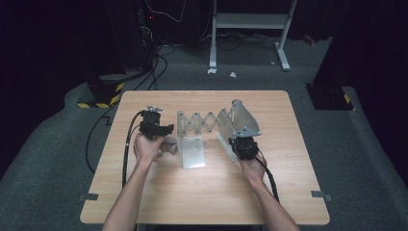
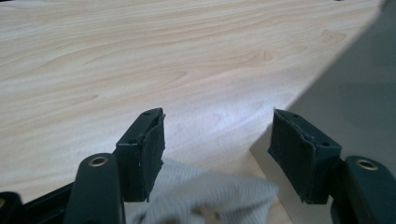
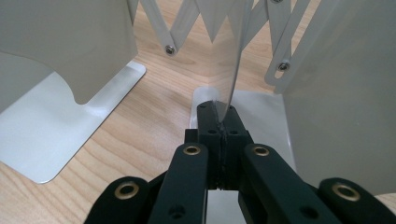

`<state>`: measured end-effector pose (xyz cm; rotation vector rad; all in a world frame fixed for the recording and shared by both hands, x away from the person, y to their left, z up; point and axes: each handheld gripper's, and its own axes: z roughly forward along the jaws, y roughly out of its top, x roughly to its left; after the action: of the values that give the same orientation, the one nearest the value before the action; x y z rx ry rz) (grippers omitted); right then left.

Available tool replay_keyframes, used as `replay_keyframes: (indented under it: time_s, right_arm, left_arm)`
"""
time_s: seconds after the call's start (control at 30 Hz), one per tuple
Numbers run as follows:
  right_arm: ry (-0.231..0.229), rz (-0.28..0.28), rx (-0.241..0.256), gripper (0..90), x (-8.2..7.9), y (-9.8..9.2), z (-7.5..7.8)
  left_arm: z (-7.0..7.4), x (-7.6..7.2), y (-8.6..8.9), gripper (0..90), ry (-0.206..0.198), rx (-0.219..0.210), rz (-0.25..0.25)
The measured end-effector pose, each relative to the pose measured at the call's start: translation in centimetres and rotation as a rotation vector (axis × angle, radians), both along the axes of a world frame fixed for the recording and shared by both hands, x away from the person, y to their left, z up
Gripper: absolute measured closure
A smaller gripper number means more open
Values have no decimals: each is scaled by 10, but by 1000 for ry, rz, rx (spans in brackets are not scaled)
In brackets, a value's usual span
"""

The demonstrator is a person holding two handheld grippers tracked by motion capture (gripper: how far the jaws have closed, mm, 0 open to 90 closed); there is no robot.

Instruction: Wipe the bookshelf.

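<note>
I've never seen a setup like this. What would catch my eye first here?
Probably the pale metal expandable bookend rack at the middle of the wooden table, its crisscross scissor links stretched between upright plates. The right tongs are pinched shut on the thin edge of one plate at its right end. The left tongs stand open at its left end, white cloth between them.

In the left gripper view, a blurred white cloth lies at the bottom centre and the lower edge cuts it off. A grey metal plate at the right is cut by the right edge. In the right gripper view, the top edge cuts the folding metal rack, so its upper part is not visible. In the high view, the right gripper hides the near corner of the rack's right panel.
</note>
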<state>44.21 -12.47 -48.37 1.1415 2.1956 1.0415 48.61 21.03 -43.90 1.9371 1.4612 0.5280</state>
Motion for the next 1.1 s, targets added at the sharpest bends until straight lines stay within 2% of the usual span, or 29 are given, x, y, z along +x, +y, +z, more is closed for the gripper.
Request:
replay_keyframes:
  time_s: [0.2,0.23,0.33,0.43,0.57,0.73,1.1]
  right_arm:
    - [3,10,-6,900,-5,-4,1]
    - [3,13,-8,900,-5,-5,1]
    - [6,17,-6,900,-4,-5,0]
    - [9,20,-13,900,-3,-4,1]
    - [16,18,-15,900,0,-3,2]
    - [24,12,-21,900,5,2,4]
    - [45,42,-16,896,10,10,6]
  left_arm:
    - [0,17,-3,347,1,-49,-17]
    - [-1,20,-4,342,17,-41,-28]
    - [-3,20,-8,335,16,-50,-63]
    - [-4,18,-10,354,19,-29,-81]
    - [-4,12,-10,357,10,-37,-115]
    - [-4,5,-11,358,20,-41,-151]
    - [-9,-24,-8,364,14,-80,-169]
